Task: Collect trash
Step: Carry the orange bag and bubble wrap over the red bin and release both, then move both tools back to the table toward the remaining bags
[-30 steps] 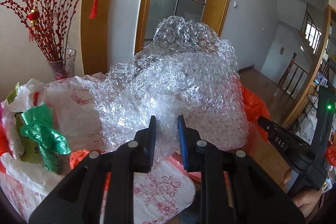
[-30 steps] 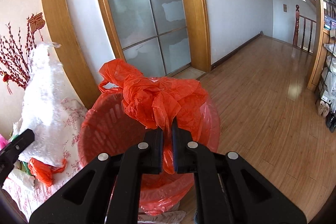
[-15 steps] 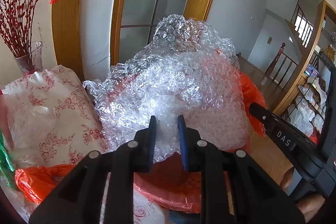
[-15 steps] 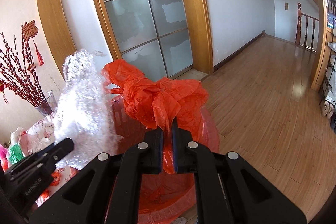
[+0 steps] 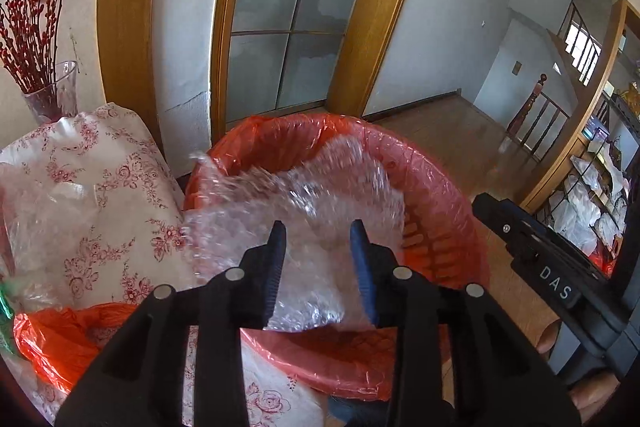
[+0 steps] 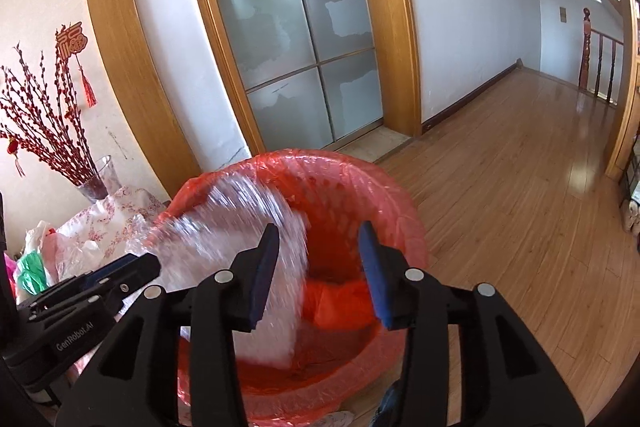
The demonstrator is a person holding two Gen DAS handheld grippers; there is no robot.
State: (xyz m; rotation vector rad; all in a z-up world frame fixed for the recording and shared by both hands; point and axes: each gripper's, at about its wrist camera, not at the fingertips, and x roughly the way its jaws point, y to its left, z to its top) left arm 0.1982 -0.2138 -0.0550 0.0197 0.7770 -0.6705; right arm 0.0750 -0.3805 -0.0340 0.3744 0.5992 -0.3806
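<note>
**Both grippers parted over lined bin; bubble wrap blurred at the bin mouth**

Left wrist view: Frosted glass doors in wooden frames are seen at the far side, with wooden flooring running off to the right. A round bin lined with a red bag [image 5: 452,195] is seen at centre. A sheet of bubble wrap [image 5: 304,211] is seen, motion-blurred, across the bin's near-left rim and interior. The left gripper [image 5: 318,259] is seen in the near foreground with its jaws having just been opening; the fingers stand apart, and the bubble wrap is seen through the gap, with no pad pressed on it. A floral-print plastic cover [image 5: 92,195] is noted at left, an orange bag [image 5: 52,339] at near left, and a glass vase of red branches [image 5: 48,95] at far left. The right gripper's body is seen at the right edge.

Right wrist view: The same doors and flooring are recorded. The right gripper [image 6: 320,271] is seen with its jaws having just been opening; the fingers are well apart and nothing is clamped. A crumpled orange bag [image 6: 340,303] is seen down inside the bin [image 6: 380,195], beyond the gap. The blurred bubble wrap [image 6: 240,223] is seen over the bin's left side, behind the left finger. The left gripper's body is seen at near left.
</note>
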